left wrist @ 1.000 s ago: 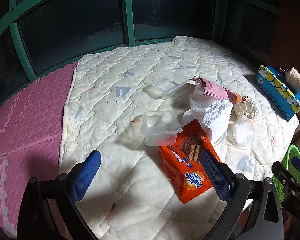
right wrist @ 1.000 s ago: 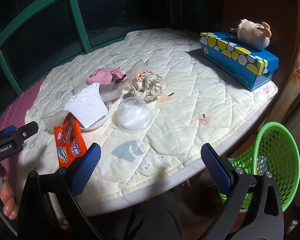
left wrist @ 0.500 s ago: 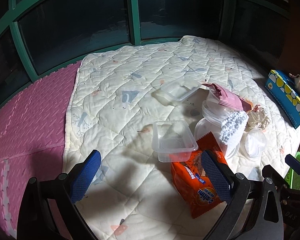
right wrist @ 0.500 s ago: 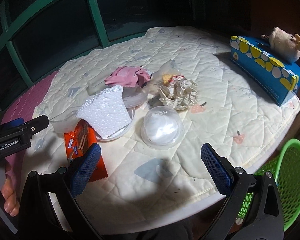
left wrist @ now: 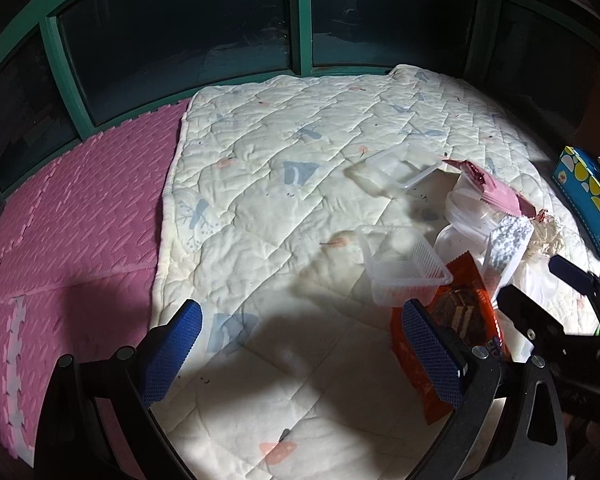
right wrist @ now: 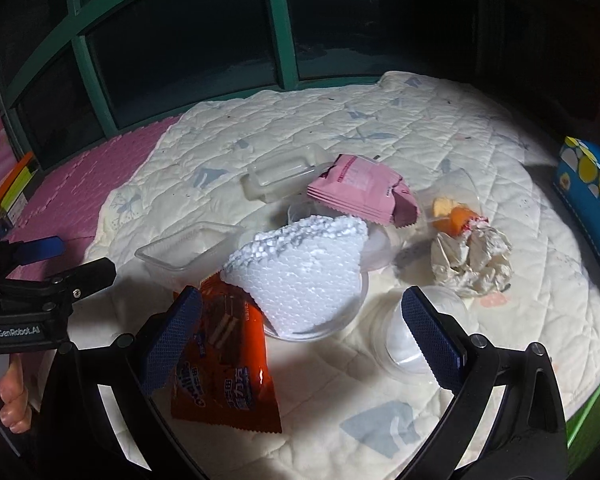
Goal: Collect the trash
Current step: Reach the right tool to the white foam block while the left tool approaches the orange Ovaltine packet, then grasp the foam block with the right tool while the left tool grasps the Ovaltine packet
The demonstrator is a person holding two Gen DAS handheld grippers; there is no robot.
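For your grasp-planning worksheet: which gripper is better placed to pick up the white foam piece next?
Right, probably. The right gripper has its jaws open directly before the white foam piece; the left gripper faces bare quilt.

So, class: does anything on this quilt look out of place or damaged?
Yes: a broken-edged white foam piece lies propped in a clear round container, and a crumpled paper wad lies loose on the quilt.

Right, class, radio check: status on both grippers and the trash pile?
Left gripper open, empty. Right gripper open, empty, over orange wrapper and foam piece. Nothing collected yet. Path clear.
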